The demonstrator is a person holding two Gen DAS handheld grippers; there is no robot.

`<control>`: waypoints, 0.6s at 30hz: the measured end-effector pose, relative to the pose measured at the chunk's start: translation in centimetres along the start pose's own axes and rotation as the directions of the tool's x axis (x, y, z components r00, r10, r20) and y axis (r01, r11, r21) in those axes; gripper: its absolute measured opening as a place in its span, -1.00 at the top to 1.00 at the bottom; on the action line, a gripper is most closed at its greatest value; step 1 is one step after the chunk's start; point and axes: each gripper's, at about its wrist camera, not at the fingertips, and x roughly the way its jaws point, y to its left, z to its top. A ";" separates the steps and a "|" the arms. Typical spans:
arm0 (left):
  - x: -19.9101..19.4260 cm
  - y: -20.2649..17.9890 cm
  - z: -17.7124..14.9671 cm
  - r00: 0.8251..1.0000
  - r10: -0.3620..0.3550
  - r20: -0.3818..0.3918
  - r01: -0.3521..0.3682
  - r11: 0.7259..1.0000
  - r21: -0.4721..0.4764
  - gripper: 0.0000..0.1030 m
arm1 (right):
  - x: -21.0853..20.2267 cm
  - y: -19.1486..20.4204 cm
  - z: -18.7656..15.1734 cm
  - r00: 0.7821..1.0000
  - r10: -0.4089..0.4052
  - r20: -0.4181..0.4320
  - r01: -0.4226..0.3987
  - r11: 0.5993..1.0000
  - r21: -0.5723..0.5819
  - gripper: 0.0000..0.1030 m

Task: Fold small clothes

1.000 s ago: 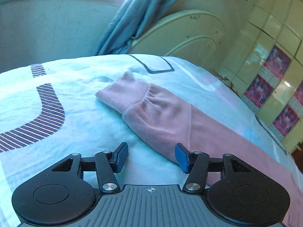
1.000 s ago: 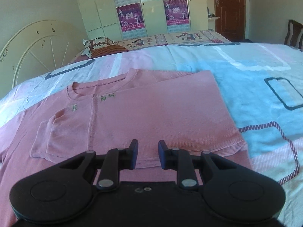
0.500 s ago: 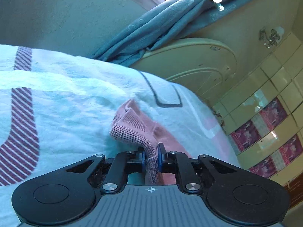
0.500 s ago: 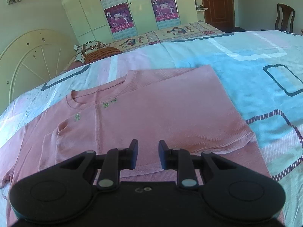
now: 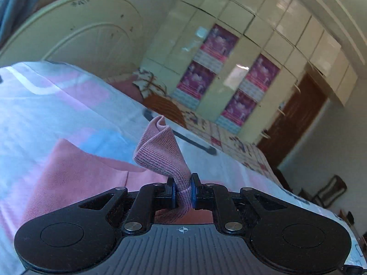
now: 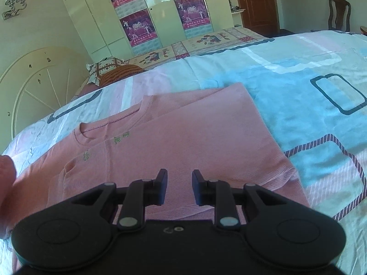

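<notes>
A pink knit sweater (image 6: 183, 142) is laid flat on a bed covered by a patterned bedsheet (image 6: 298, 96) of pale blue, pink and white blocks with dark outlines. Its full body, round neckline and small pale motifs near the collar are shown only in the right wrist view, where the right side is seen folded in to a straight edge. The ribbed sleeve cuff (image 5: 160, 151) is shown close only in the left wrist view: it is pinched between the blue pads of the left gripper (image 5: 183, 191), whose jaws are pressed together on the fabric, and the cuff is raised above the bed with its free end standing up past the fingertips. Below it, part of the sweater's body is seen resting on the sheet. The right gripper (image 6: 179, 186) is held over the sweater's lower hem with its jaws slightly parted and nothing between them. At the left edge of the right wrist view a blurred pink fold is visible. A cream headboard (image 6: 41, 87), a patterned pillow (image 6: 107, 68), a cream wardrobe with posters (image 6: 137, 27) and a brown door (image 6: 257, 2) are seen beyond; a wooden chair (image 6: 339, 13) is distinct only in the right wrist view.
</notes>
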 end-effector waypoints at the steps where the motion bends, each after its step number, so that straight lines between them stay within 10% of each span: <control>1: 0.9 -2.0 -0.6 1.000 -0.013 -0.025 0.014 1.000 0.017 0.77 | 0.0 -0.3 0.1 1.000 0.005 0.000 -0.005 1.000 0.008 0.54; 11: 4.1 -17.7 -8.0 0.978 -0.020 -0.208 0.087 0.944 0.317 0.77 | -0.6 -2.9 0.9 0.998 0.067 -0.010 -0.066 0.995 0.070 0.52; 16: 5.6 -21.0 -11.2 0.947 0.058 -0.316 0.090 0.895 0.436 0.76 | -0.6 -3.4 1.2 0.992 0.124 -0.013 -0.122 0.988 0.095 -0.02; 18: 5.7 -21.4 -11.9 0.948 0.044 -0.315 0.114 0.878 0.464 0.21 | -0.6 -3.3 1.2 0.988 0.151 -0.018 -0.149 0.984 0.096 -0.06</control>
